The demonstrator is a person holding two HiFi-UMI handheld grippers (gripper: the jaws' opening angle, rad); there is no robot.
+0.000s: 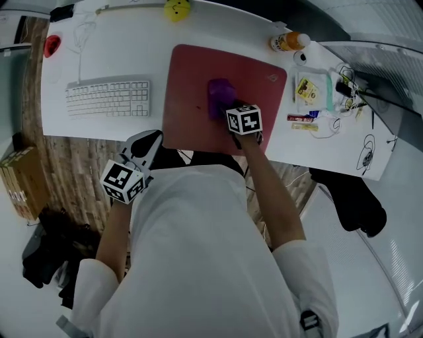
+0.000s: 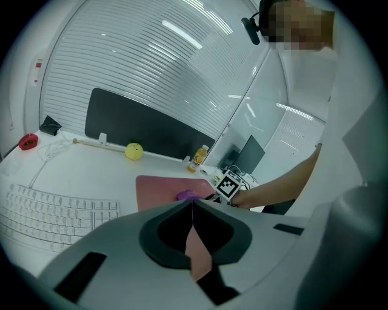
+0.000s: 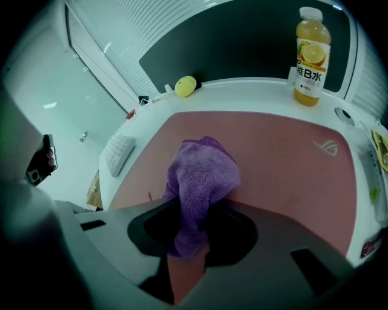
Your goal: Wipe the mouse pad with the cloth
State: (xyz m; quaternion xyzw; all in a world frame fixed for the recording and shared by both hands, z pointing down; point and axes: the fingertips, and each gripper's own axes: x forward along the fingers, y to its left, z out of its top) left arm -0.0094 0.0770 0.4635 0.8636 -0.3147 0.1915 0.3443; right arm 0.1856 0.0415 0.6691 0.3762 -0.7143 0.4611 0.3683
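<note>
A large red mouse pad (image 1: 198, 86) (image 3: 285, 175) (image 2: 157, 189) lies on the white desk (image 1: 99, 59). A bunched purple cloth (image 1: 220, 97) (image 3: 202, 181) (image 2: 187, 195) rests on its middle. My right gripper (image 1: 232, 112) (image 3: 193, 245) is shut on the cloth's near end and holds it down on the pad. My left gripper (image 1: 147, 146) (image 2: 193, 213) hangs at the desk's front edge, left of the pad, with its jaws closed together and nothing in them.
A white keyboard (image 1: 109, 99) lies left of the pad. An orange drink bottle (image 1: 289, 41) (image 3: 311, 54) stands at the pad's far right corner. A yellow ball (image 1: 177, 8) sits at the back. Small packets and cables (image 1: 310, 99) crowd the right side.
</note>
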